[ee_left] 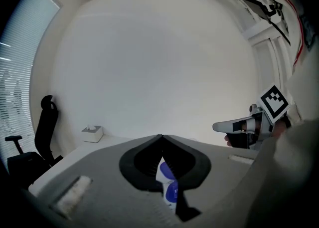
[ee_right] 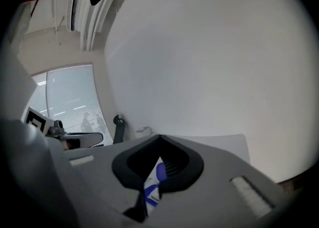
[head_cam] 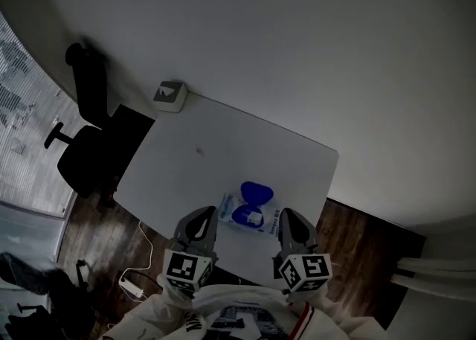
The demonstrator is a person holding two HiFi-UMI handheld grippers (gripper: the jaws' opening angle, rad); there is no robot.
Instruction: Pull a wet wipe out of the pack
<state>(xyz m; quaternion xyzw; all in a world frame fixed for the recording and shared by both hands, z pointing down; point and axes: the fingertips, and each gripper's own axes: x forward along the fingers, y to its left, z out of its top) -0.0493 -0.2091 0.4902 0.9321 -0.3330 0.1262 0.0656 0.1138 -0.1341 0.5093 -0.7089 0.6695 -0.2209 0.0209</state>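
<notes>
Approach step — left gripper [head_cam: 206, 216], right gripper [head_cam: 285, 219], both closed and empty, near white blue-lidded wet-wipe pack [head_cam: 246, 215] on tabletop [head_cam: 201, 160]; next, likely parting jaws to pinch.

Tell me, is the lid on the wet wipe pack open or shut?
Open. In the head view the blue lid is flipped back past the far edge of the wet wipe pack, not lying flat on its top.
</notes>
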